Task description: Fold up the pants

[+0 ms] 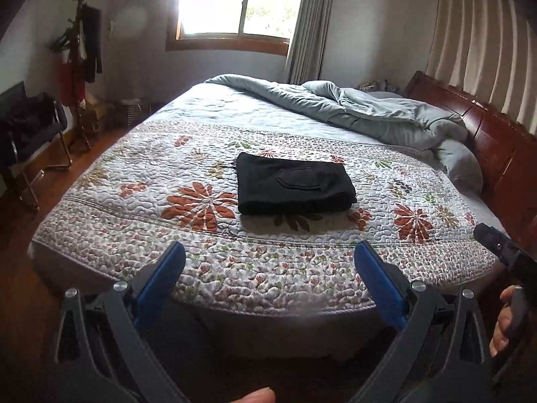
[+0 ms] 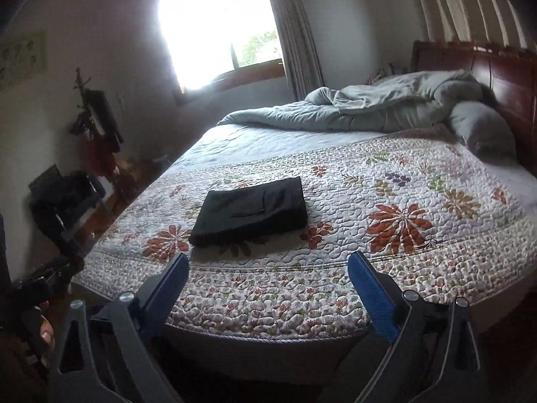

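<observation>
Pants [image 1: 293, 184] are folded into a flat black rectangle, lying on the floral quilt [image 1: 134, 208] at frame centre in the left wrist view, back pocket facing up. In the right wrist view the same bundle sits centre-left, thick folded edge toward the cam.

L gripper [image 1: 270, 255]: blue fingers [image 1: 377, 275] spread wide at bottom of frame, nothing between them, over the near edge of the bed, well apart from the pants. R gripper [image 2: 268, 267]: same, jaws wide apart, empty, blue pads [image 2: 369, 288] at lower centre, pants well beyond the tips. No contact w/ fabric on either side.

Misc:
- Part of a hand [image 1: 503, 322] at right edge of the left wrist view, holding the other gripper's dark body; a fingertip pokes in at bottom centre.
- Grey-green duvet [image 1: 369, 110] bunched at the far end of the bed, upper right, against the reddish wood headboard [image 1: 486, 127].
- Window [image 1: 235, 0] upper centre, blown out; grey curtain [image 1: 308, 23] just right of it.
- Coat rack [image 1: 80, 50] w/ dark clothes at upper left, black chair [image 1: 37, 124] below it at left edge.
- Wood floor [image 1: 20, 241] lower left.
- Right wrist view is a bit soft, small detail on the left wall not readable.
</observation>
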{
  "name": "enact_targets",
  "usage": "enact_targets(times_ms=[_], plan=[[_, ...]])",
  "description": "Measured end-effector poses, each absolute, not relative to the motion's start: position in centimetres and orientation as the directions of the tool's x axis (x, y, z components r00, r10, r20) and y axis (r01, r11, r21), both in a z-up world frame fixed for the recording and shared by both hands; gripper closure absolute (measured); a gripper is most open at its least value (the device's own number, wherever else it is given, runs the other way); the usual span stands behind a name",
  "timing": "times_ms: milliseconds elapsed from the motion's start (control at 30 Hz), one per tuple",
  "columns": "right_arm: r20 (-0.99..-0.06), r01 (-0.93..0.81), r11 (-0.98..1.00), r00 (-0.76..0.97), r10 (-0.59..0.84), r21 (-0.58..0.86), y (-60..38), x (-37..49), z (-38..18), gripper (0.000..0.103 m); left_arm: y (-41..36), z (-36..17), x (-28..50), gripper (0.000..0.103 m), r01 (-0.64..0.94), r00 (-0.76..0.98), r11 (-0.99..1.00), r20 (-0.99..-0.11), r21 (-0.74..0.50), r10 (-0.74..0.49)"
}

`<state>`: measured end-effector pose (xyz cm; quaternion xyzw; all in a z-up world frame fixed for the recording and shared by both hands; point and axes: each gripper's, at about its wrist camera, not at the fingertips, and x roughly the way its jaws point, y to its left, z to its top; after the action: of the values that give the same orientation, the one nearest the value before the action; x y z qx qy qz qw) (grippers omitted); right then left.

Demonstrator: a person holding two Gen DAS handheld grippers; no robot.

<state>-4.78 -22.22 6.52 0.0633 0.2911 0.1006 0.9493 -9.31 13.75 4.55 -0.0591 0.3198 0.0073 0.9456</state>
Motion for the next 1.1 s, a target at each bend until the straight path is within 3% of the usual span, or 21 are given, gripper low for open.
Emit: enact_targets(times_ms=[400, 667, 1100], plan=[[-0.557, -0.173, 0.979, 0.806, 0.202, 0.105, -19.0, -7.5, 7.4, 0.007, 12.7, 6.2, -14.9, 0.003, -0.043, 0.820, 0.991, -0.571, -0.130, -0.040], [-0.599, -0.185, 0.978, 0.774, 0.205, 0.096, -18.3, -5.7, 5.7, 0.007, 12.2, 5.3, -13.2, 0.003, -0.027, 0.801, 0.986, -0.594, -0.163, -0.076], [-0.632, -0.212, 0.973, 0.743, 0.221, 0.091, -17.8, -2.1, 4.1, 0.007, 11.4, 3.6, -9.7, 0.003, -0.081, 0.762, 0.992, -0.647, -0.101, -0.003]])
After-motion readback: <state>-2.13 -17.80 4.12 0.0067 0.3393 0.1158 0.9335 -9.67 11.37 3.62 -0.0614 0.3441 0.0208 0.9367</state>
